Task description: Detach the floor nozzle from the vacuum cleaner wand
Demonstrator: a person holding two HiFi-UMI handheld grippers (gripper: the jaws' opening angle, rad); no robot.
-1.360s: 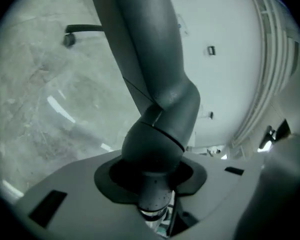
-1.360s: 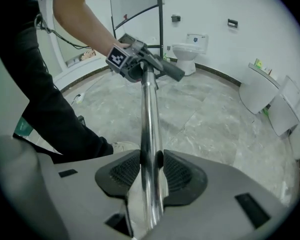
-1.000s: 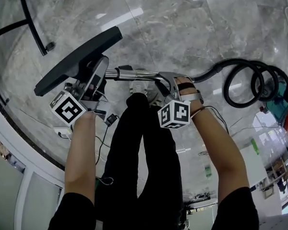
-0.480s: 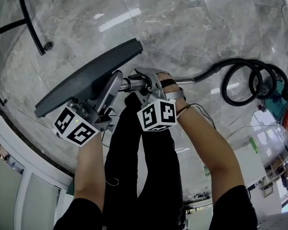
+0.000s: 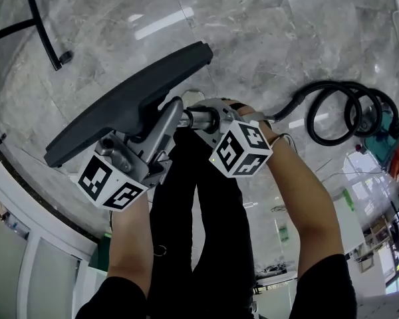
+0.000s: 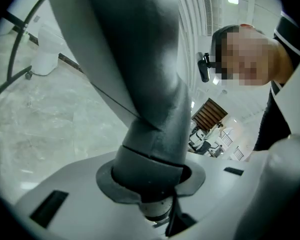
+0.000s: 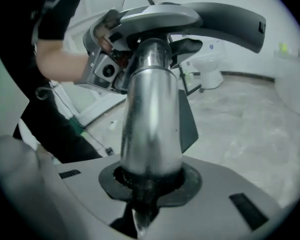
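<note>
Both hands have raised the floor nozzle [image 5: 126, 102] off the floor, nearer the head. Left gripper [image 6: 152, 194] fingers clamp its neck; right gripper [image 7: 145, 189] fingers, just closing, hold the wand [image 7: 150, 109]. Nozzle and wand look still joined, so a pull may slip off the smooth metal.

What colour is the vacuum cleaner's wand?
The wand is shiny silver metal, clearest in the right gripper view.

Right gripper [image 7: 147, 191] on the chrome wand [image 7: 150, 119]
Its fingers [image 7: 250, 204], just now closing, clasp it at lower centre; the dark floor nozzle [image 7: 210, 16] spans the top.
</note>
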